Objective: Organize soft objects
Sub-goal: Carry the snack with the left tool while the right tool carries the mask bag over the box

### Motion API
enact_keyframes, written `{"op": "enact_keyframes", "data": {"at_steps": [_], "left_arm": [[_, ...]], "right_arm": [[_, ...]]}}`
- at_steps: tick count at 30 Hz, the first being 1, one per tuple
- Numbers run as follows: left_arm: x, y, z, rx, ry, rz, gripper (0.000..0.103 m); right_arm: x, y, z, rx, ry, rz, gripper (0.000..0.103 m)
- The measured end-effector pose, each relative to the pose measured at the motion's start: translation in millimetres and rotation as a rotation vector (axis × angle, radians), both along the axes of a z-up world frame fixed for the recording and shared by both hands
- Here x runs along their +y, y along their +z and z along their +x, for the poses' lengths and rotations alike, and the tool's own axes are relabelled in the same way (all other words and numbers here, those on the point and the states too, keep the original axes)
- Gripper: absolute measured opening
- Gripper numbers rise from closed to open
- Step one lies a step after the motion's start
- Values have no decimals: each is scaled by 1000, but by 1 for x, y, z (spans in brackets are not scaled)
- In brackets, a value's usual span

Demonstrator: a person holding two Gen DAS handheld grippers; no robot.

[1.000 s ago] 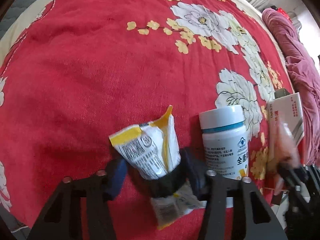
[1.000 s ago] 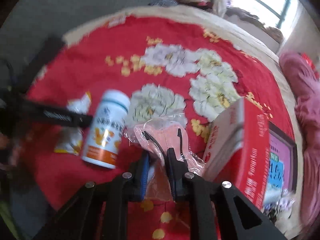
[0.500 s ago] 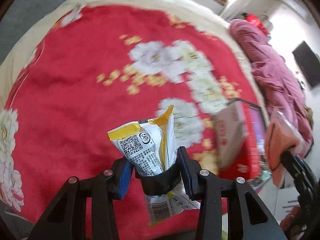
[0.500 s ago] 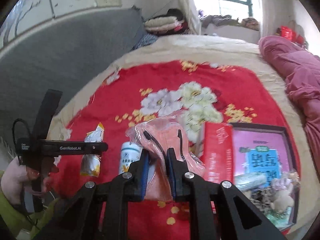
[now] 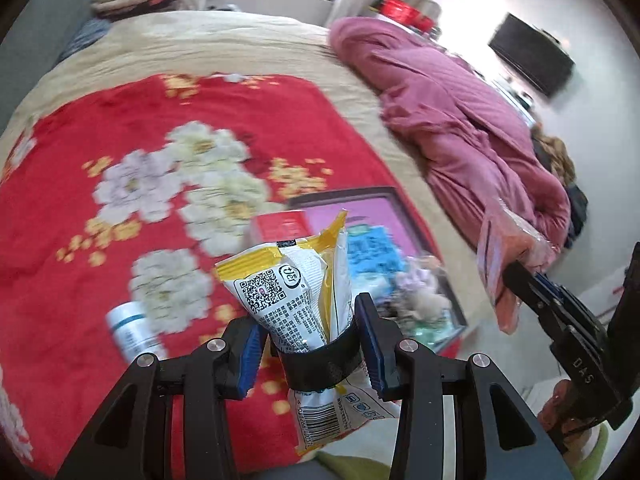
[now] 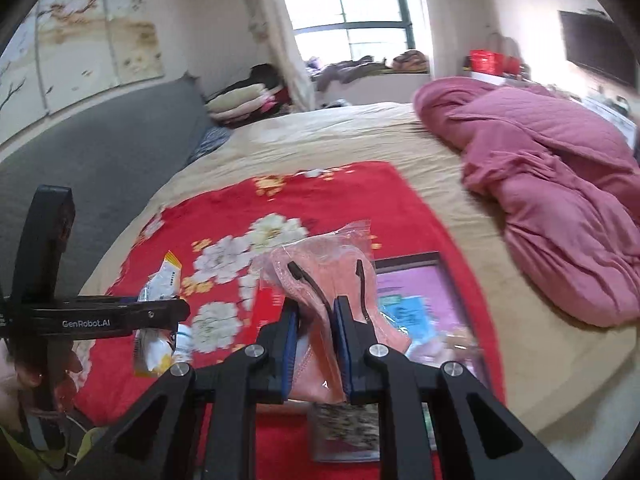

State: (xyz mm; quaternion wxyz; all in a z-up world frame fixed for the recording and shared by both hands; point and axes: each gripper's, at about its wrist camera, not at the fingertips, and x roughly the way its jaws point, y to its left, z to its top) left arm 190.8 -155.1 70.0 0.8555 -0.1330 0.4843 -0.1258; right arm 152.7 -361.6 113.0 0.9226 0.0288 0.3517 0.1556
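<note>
Above the near edge of the bed (image 6: 320,128), both grippers are raised clear of the red floral blanket (image 5: 100,128), each carrying one item.

Left gripper (image 5: 310,342): the jaws stand partly apart, and the blue pads press on a black ring that encircles the waist of the snack packet (image 5: 296,292). The packet is white and yellow, printed with a QR code above the ring and a barcode below it. It stands roughly upright, its top fanning out above the ring and its lower end hanging beneath the jaws. It touches nothing on the bed.

Right gripper (image 6: 316,344): the jaws are closed tight on the pink pouch (image 6: 324,276), a pink item with two black straps sealed in a clear plastic bag. The pouch rises upright from between the pads, and its lower part shows below them. In the left wrist view the same pouch appears at the right edge, held off the bed.

On the blanket beneath the grippers:
- A white bottle (image 5: 130,330) with a teal band lies near the near left part of the blanket.
- A red box (image 5: 280,226) sits just beside the dark-rimmed tray (image 5: 344,194).
- The tray has a pink liner and holds blue packaging and blurred pale items that cannot be identified.

A crumpled pink quilt (image 6: 552,184) lies along the right edge of the bed, well apart from the tray.
</note>
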Motion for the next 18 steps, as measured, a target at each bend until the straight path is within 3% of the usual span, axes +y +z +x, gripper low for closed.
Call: {"op": "enact_keyframes", "data": {"at_steps": [7, 18], "left_arm": [[-71, -2, 16, 10, -101, 35, 44], [-138, -49, 36, 73, -200, 100, 44]], "right_arm": [[-61, -4, -1, 9, -93, 14, 18], [-114, -48, 10, 89, -163, 61, 18]]}}
